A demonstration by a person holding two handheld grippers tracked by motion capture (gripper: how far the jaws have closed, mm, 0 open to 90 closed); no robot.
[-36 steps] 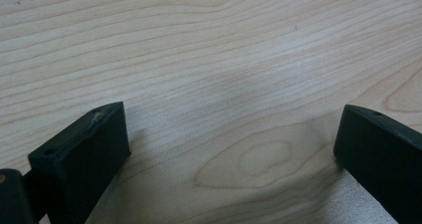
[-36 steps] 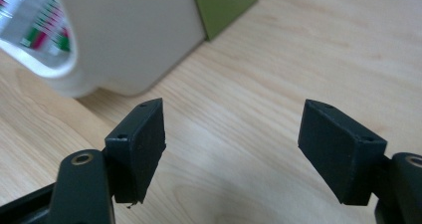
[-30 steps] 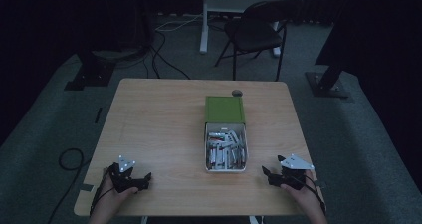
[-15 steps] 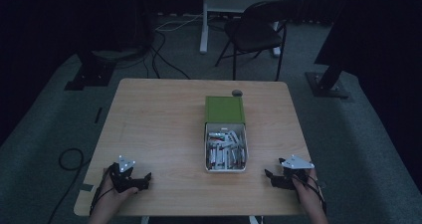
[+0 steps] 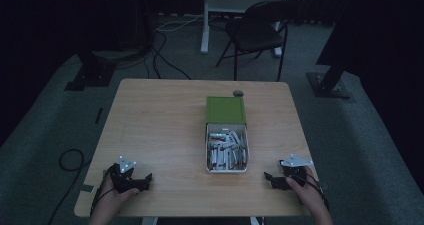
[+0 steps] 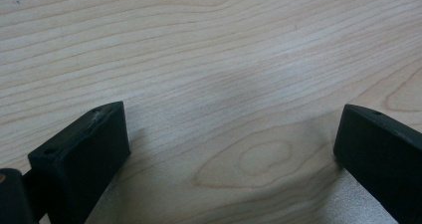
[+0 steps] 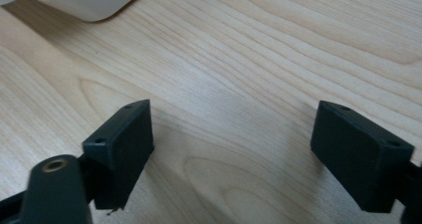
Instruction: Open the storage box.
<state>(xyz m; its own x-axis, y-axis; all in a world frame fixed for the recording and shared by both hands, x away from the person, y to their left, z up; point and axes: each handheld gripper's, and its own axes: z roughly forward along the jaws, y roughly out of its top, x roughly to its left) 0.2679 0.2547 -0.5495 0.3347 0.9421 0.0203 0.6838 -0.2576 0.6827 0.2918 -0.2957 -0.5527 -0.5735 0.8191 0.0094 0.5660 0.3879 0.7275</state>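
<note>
- We see the left tongs resting on the bench at about 7 o'clock, held by the left hand; their jaws stand wide apart with bare wood between them.
- At the bench's middle we see a white tray full of small pale pieces, too small for us to tell what they are.
- A green lid touches the tray at its 12 o'clock end, and a small dark round thing lies just beyond it by the far edge.
- We see the right tongs at about 5 o'clock, in the right hand; their jaws too are spread, gripping nothing, with the tray's corner near at their 11 o'clock.
- A chair stands on the floor beyond the bench.
</note>
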